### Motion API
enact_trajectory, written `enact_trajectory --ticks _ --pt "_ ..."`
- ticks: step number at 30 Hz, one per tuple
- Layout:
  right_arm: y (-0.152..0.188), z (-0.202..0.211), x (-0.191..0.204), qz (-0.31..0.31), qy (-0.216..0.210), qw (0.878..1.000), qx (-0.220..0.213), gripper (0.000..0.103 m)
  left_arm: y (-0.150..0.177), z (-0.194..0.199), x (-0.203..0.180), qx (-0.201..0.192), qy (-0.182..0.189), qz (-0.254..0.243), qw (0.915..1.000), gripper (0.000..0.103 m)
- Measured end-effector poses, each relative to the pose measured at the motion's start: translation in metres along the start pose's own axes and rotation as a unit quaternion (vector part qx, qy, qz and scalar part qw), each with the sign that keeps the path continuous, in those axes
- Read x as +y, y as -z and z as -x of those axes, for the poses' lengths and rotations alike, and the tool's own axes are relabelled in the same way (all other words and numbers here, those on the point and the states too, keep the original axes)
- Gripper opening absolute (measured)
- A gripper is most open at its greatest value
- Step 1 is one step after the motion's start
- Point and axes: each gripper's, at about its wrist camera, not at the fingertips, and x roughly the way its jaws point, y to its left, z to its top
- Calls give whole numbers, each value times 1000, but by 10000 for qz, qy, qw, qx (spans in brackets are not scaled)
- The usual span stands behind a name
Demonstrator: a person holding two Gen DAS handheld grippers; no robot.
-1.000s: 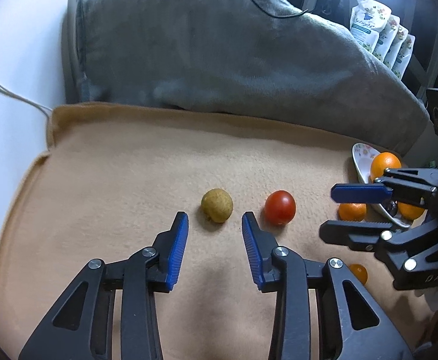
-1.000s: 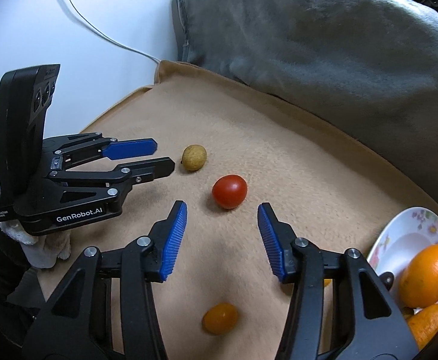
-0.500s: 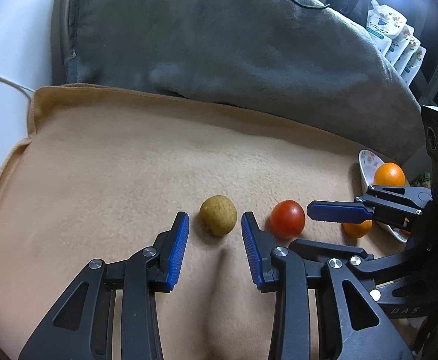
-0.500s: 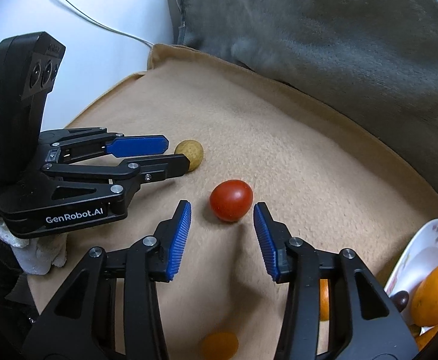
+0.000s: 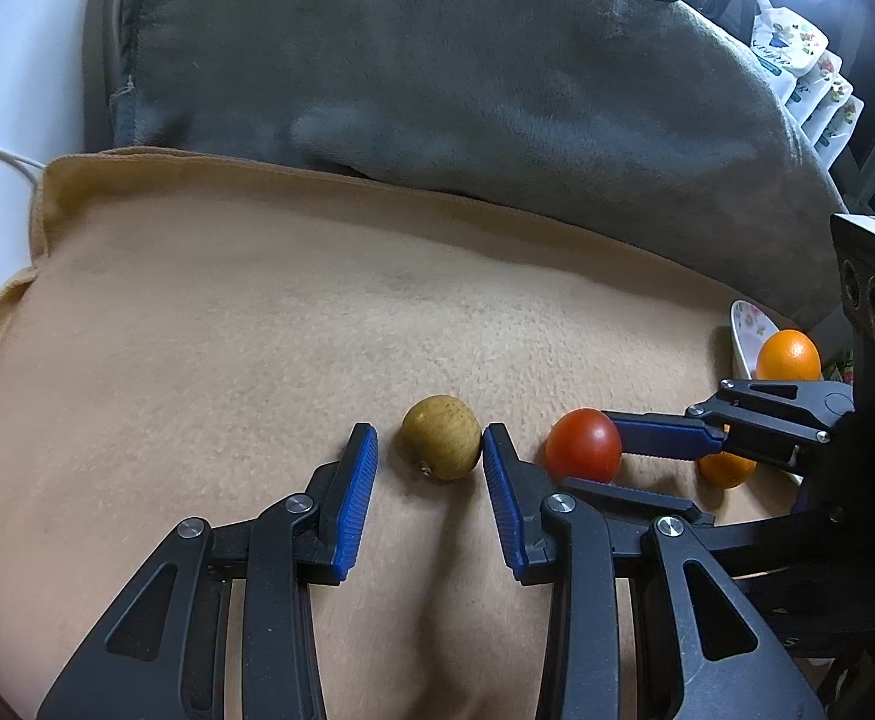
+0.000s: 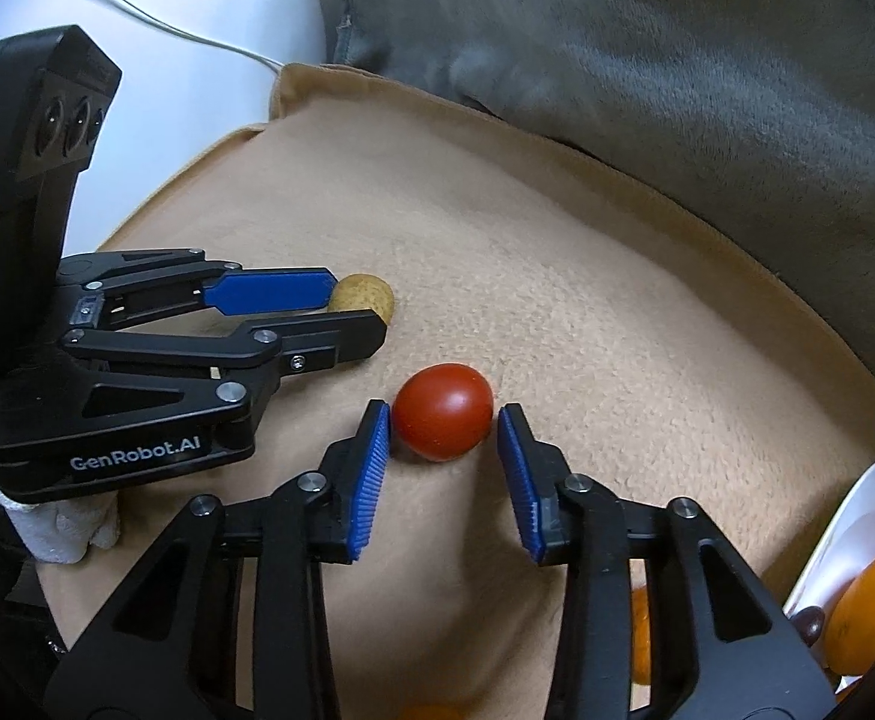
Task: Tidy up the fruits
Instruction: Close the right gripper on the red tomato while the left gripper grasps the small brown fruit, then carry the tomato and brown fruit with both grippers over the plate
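Both grippers have come down around fruit on the tan blanket [image 5: 197, 312]. The right gripper [image 6: 443, 468] is closing its jaws on the tomato [image 6: 442, 411]. The left gripper [image 5: 428, 498] holds its jaws spread beside the brown fruit [image 5: 441, 445]. Neither is pinched yet.

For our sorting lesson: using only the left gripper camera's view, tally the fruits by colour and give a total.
red fruit: 1
tan-brown fruit: 1
orange: 2, the large orange fruit and the small orange fruit
Total: 4
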Motion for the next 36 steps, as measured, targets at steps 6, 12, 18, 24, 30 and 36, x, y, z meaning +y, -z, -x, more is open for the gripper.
enact_trajectory --ticks 6,12,18,24,30,36 --pt "3 5 2 26 18 10000 -17 35 -2 -2 0 30 -4 -9 10000 35" --pt "6 10 1 -4 -8 10000 -34 35 -5 -7 -3 63 -56 -60 9999 35" --pt "8 14 -1 -58 0 10000 -52 35 -7 -10 -7 59 -186 -142 9997 26" --pt "9 20 0 -97 11 9999 -100 35 -5 -4 -9 -3 -256 -152 9996 26" --pt "13 37 0 -137 -1 9996 -265 35 2 10 -21 -155 -289 -228 9992 26" --pt "24 62 0 -174 18 9986 -496 35 7 36 -30 -372 -232 -346 9984 26"
